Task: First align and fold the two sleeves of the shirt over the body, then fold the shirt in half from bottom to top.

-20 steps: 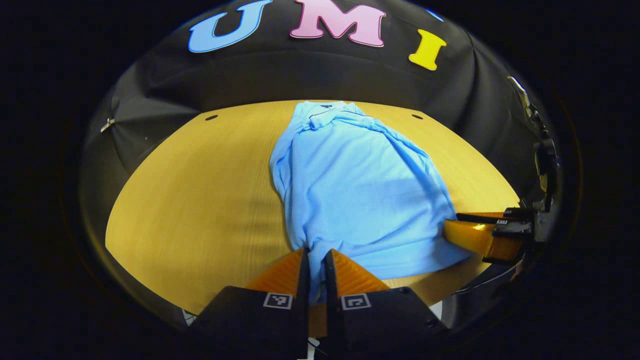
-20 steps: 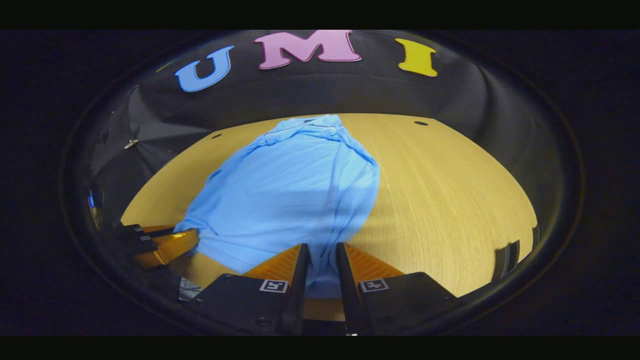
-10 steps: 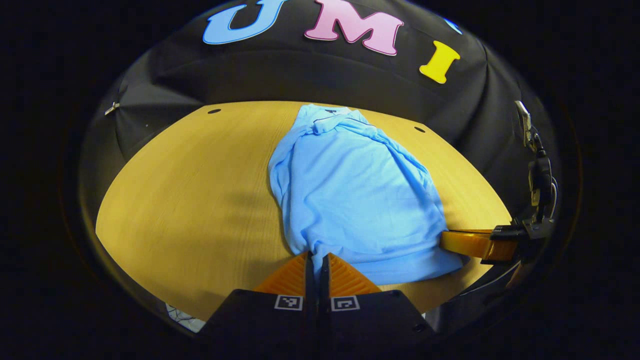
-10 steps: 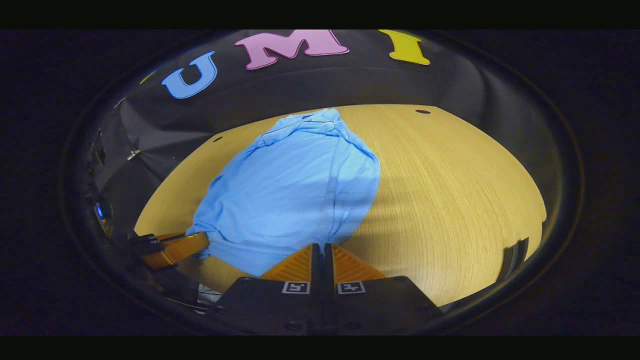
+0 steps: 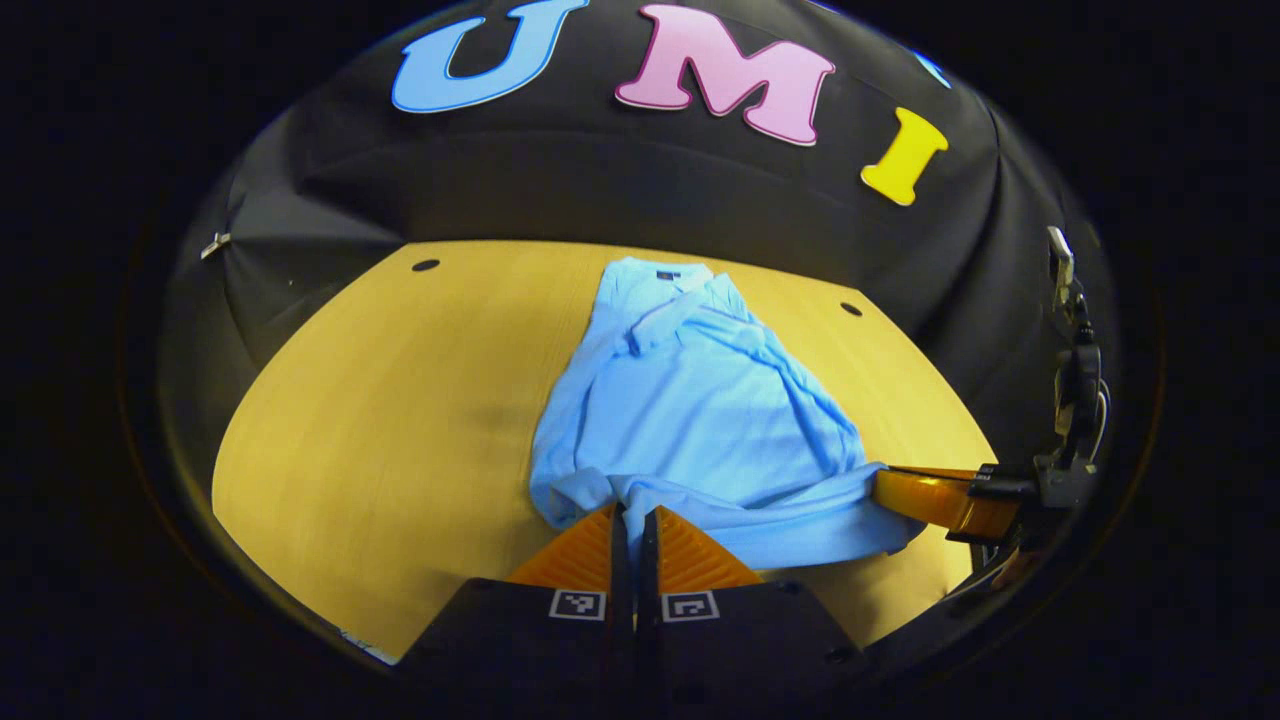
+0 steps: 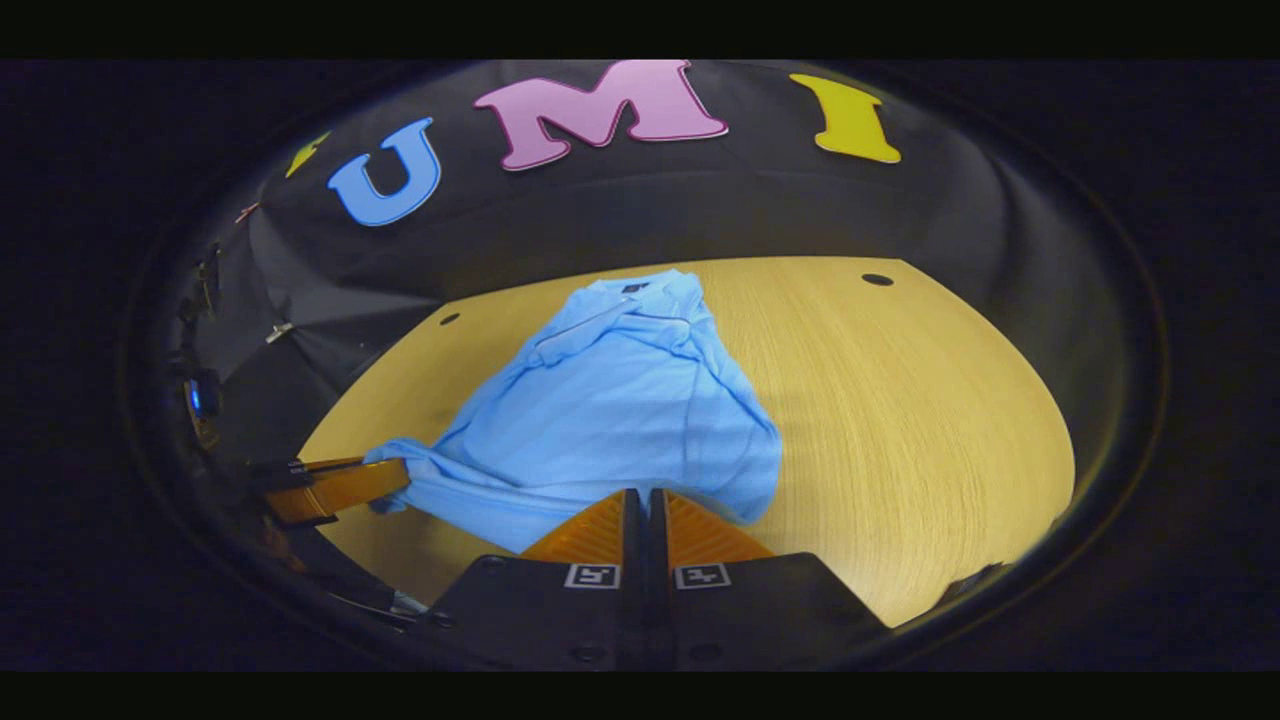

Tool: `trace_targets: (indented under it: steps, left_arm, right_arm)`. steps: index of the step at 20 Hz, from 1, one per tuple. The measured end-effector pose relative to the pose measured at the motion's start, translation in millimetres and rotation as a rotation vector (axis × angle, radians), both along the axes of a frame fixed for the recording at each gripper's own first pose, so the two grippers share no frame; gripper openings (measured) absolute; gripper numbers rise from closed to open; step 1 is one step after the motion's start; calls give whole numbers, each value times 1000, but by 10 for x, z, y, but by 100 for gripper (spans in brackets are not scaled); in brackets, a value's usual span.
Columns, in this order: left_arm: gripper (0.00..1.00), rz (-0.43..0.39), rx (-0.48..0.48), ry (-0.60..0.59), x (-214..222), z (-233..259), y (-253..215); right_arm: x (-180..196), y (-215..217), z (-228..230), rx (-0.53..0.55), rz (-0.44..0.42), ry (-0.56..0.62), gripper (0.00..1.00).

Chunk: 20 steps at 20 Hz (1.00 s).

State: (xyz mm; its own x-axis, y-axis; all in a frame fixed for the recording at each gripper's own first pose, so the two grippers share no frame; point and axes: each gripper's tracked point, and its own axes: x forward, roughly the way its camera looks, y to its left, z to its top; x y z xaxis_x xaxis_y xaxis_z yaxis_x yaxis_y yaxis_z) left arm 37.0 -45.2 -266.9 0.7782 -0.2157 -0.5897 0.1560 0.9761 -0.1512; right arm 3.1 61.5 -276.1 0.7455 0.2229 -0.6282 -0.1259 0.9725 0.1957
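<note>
The shirt on the desk is pinched at its near hem by the left gripper and the right gripper, both clamped narrow.

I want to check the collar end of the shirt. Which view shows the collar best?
The left gripper view: the collar lies nearly centred there, and the folded sleeves below it are distinct. The right gripper view shows the collar too, but smaller and at a slant.
</note>
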Motion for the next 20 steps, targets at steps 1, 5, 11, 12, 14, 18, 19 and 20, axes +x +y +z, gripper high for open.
trace_targets:
  steps: [1, 5, 11, 12, 14, 18, 19, 20]
  left_arm:
    - [6, 3, -8, -10, 130, 94, -11]
    - [6, 28, -16, -65, 689, 439, -80]
    - [6, 44, -44, -167, 1696, 918, -239]
    - [1, 45, -39, -184, 1855, 968, -242]
    - [6, 41, -26, -204, 2166, 1038, -242]
    - [6, 40, -24, -228, 2792, 1008, -241]
    - [6, 38, -37, -232, 2933, 998, -249]
    - [6, 32, -48, -238, 3086, 970, -271]
  right_arm:
    - [143, -9, 68, 7, 0, -17, 10]
    - [777, -5, 342, 15, 32, -89, 5]
    - [1975, 9, 824, 63, 28, -230, 5]
    - [2134, 19, 865, 71, 25, -242, 0]
    - [2441, 30, 925, 74, 27, -270, 0]
    - [3027, 44, 1023, 70, 31, -319, 0]
    - [3171, 39, 1019, 59, 31, -333, 10]
    - [3320, 46, 1005, 47, 33, -344, 10]
